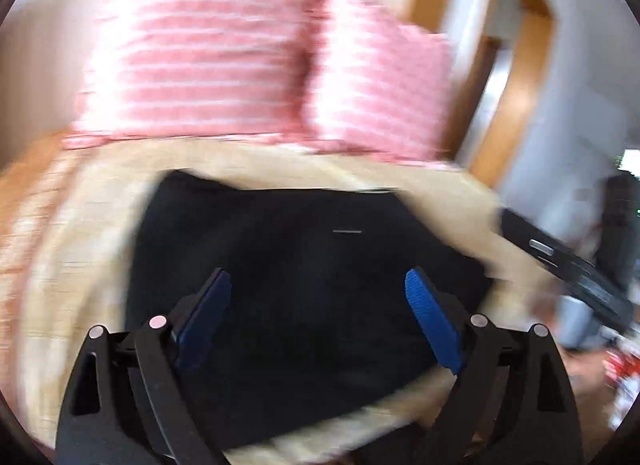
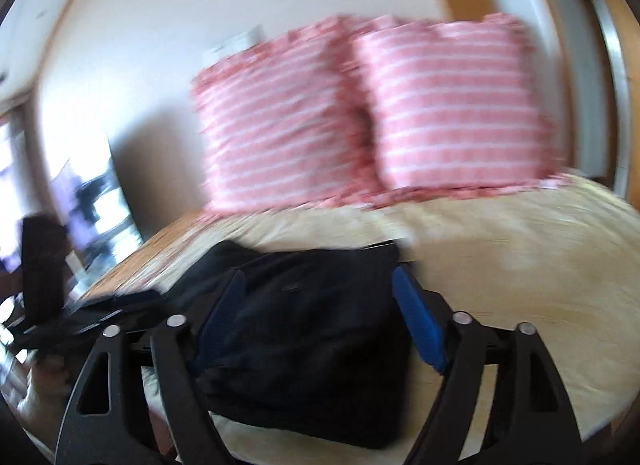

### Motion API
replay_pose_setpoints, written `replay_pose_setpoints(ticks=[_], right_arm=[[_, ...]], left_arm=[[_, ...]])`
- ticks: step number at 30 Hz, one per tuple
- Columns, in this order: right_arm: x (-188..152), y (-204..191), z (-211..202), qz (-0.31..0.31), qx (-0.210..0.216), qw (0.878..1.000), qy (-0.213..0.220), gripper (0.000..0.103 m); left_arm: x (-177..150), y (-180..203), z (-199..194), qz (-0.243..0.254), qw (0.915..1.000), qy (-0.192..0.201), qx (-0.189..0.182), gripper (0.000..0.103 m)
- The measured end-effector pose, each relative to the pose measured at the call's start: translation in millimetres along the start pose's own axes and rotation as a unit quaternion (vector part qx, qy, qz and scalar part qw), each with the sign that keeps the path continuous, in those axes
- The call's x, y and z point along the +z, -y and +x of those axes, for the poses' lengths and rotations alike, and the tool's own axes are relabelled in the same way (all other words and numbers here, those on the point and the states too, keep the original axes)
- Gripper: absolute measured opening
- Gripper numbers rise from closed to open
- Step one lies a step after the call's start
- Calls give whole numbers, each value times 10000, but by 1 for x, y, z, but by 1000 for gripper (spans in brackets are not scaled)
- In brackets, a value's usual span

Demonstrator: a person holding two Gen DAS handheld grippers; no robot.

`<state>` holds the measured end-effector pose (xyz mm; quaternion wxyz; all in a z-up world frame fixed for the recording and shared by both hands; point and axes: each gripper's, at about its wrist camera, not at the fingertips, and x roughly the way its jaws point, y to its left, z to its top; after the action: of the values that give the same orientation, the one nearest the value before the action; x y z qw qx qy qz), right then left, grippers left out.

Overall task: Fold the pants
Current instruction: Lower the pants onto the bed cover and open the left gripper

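Pink striped pillows (image 2: 360, 117) behind folded black pants (image 2: 312, 345) on cream bedspread (image 2: 520, 265).

Bed, cushions and room edge
Two pink white-striped fabric cushions (image 2: 372, 117) lean against a pale wall at the head of a cream-covered bed (image 2: 520, 265); a wooden door frame (image 1: 516, 77) stands beside.

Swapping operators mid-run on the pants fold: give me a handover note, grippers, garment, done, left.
Left gripper: open, nothing between its pads, over the pants.
Right gripper: open, nothing gripped, pants lie beneath it.
Pants: dark, lying as a compact, roughly rectangular bundle on the cream bedspread, in front of two pink striped pillows.
Done: pants look folded at least once and released.
Left: both views are blurred, so check edges line up; judge whether another fold or smoothing is needed.
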<state>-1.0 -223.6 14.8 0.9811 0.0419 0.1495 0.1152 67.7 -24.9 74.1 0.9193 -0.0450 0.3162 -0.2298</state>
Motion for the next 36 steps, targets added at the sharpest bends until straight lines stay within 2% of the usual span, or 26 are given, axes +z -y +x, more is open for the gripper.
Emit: replay_pose_setpoints(ticks=[2,6,10,13,16,19,21,23,28,33,36], right_arm=[[-1,-12,20,-194,67,9996,-213,79],[-8,-15,55,-184,-104,9967,-790,79],[-32,-5,74,-40,-481,9867,-1555,79],[-46,-16,64,-440,-693,9840,-1579,79],[-49,-19,60,-543,-736,9829,-1596,79],[-30,-4,49,-72,-392,9875,-1524,79],[-6,22,36,340,-418,9909,-1235,81],[12,49,38,650,-547,9897,-1156,87],[26,98,83,1103,-457,9757,-1837,86],[22,110,121,1056,-525,9679,-2219,85],[15,115,128,1107,-455,9648,-2342,83]], left_arm=[[0,-15,10,-80,9991,-164,392,89],[-6,-23,24,-85,9972,-483,569,89],[-20,-27,34,-115,9953,-802,538,89],[-34,-21,29,27,9952,-755,622,90],[-43,-14,26,253,9950,-635,729,92],[-46,-12,25,433,9950,-522,735,95],[-47,-11,25,464,9950,-484,735,96],[-47,-13,23,426,9960,-419,662,97],[-47,-12,24,417,9968,-352,589,101],[-49,-12,22,410,9971,-292,573,101],[-49,-11,22,424,9970,-278,581,101]])
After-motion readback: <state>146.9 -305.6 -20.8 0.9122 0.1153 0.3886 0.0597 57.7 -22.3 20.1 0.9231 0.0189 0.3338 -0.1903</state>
